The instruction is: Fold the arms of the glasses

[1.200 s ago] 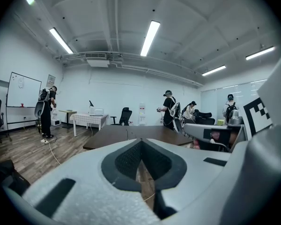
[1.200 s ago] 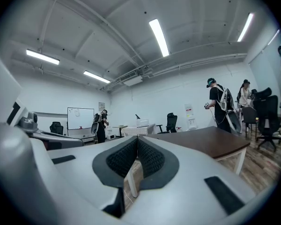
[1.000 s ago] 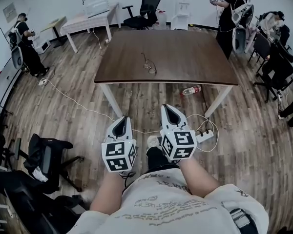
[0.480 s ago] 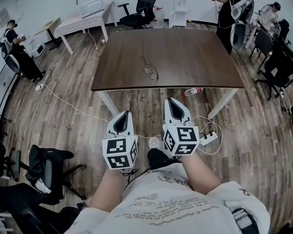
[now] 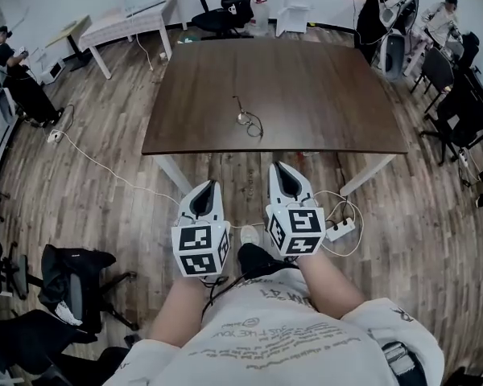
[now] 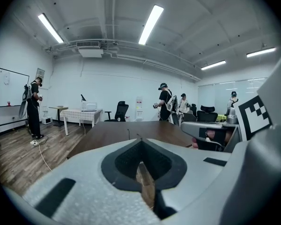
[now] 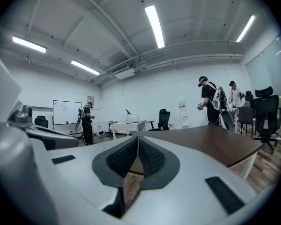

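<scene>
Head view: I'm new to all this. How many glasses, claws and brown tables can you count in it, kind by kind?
Glasses: 1
Claws: 2 (left claw, right claw)
Brown table: 1
Total: 4

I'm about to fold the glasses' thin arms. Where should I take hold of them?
Probably pinch the glasses by the lens frame, the part lying nearest you on the table, coming from the near edge. A thin arm runs away from it toward the far side, so the frame is the sturdier hold. Finer detail is too small to tell.
</scene>
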The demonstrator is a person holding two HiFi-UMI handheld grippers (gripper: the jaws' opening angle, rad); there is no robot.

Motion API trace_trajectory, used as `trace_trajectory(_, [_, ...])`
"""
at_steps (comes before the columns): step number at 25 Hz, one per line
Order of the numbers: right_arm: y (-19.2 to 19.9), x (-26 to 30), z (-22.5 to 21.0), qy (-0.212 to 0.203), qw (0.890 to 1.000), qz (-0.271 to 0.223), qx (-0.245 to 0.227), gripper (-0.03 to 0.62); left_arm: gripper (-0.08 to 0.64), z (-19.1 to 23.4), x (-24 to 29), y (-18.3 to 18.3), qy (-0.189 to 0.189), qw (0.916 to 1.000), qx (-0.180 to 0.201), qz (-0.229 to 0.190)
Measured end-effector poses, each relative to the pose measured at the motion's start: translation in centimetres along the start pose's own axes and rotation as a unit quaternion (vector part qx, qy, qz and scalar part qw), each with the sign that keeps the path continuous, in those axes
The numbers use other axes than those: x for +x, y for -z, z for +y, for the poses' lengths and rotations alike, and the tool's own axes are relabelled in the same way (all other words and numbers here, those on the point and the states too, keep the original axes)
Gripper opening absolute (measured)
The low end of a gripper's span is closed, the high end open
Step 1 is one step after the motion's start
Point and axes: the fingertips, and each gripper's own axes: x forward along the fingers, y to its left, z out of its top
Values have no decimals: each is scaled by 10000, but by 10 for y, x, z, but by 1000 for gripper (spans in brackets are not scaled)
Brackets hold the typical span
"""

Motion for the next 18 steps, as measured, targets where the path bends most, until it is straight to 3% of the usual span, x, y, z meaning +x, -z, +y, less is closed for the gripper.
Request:
trace_trajectory(10, [-8,101,-19,11,9997,235,-47,16,14,47,88,-23,4,9995,-219,206])
trace_trajectory(18, [-22,187,-74,277,9993,258,46,15,14,74,180,-56,66,9995,-63,288])
